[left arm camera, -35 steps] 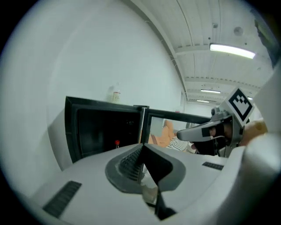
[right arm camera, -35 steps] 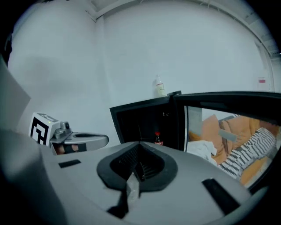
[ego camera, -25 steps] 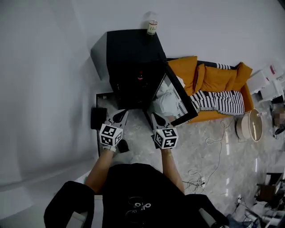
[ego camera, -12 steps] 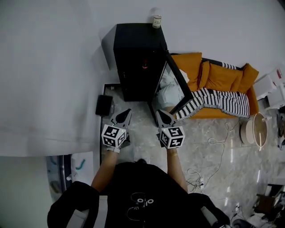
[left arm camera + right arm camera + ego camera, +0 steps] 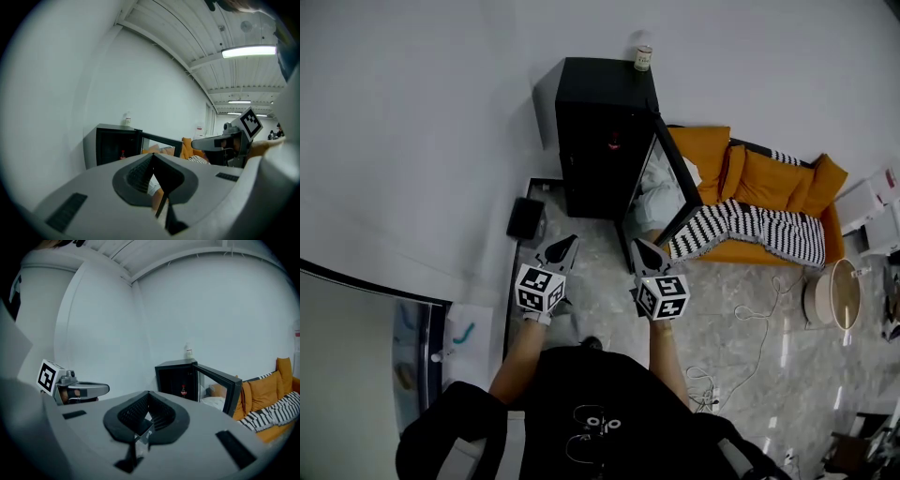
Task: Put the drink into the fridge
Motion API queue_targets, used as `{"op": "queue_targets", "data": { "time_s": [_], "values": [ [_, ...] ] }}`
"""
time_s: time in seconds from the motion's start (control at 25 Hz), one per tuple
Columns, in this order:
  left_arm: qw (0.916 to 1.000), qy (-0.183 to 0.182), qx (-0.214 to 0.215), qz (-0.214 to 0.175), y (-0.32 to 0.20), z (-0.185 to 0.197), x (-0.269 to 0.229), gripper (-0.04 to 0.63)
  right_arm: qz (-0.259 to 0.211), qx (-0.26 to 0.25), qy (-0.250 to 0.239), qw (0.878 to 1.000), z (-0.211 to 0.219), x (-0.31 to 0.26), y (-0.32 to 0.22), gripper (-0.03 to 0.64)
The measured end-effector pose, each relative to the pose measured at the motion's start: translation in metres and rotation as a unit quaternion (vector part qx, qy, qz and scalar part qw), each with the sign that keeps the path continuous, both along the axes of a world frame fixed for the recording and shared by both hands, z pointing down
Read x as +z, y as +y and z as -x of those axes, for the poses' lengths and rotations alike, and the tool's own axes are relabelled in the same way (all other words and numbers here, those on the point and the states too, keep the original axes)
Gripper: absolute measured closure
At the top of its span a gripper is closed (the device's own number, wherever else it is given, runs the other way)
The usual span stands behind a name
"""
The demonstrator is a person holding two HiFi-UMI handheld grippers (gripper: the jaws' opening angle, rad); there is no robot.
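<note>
The black fridge (image 5: 598,141) stands against the white wall with its glass door (image 5: 670,192) swung open to the right. A small red drink (image 5: 614,143) stands inside it, also seen as the red drink (image 5: 183,391) in the right gripper view. A pale bottle (image 5: 643,58) stands on the fridge top. My left gripper (image 5: 566,245) and right gripper (image 5: 640,247) are side by side over the floor, short of the fridge, both pointing at it. Both are shut with nothing in them. In their own views the left gripper (image 5: 152,156) and right gripper (image 5: 148,393) show closed pads.
An orange sofa (image 5: 769,173) with a striped blanket (image 5: 750,232) sits right of the fridge door. A black box (image 5: 525,219) lies on the floor left of the fridge. A round pale stool (image 5: 832,291) and loose cables (image 5: 727,380) are at the right.
The view has drawn back from the fridge, which now sits farther up and to the right. Both grippers stay shut and side by side. A glass edge has come in at lower left.
</note>
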State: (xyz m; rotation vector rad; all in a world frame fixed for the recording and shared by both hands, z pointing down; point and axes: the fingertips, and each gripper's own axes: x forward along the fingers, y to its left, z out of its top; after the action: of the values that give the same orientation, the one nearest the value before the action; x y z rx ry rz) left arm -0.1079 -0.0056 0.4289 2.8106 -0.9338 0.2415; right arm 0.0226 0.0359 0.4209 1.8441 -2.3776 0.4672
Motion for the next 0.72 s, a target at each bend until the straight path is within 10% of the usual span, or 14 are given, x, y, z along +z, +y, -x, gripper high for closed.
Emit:
{"op": "queue_targets", "data": {
  "time_s": [0.72],
  "values": [
    [0.9999,0.002,-0.013,-0.01,0.039,0.019,-0.009,0.588,-0.009,-0.008,0.006,1.0,0.013,-0.004,0.038,0.609]
  ]
}}
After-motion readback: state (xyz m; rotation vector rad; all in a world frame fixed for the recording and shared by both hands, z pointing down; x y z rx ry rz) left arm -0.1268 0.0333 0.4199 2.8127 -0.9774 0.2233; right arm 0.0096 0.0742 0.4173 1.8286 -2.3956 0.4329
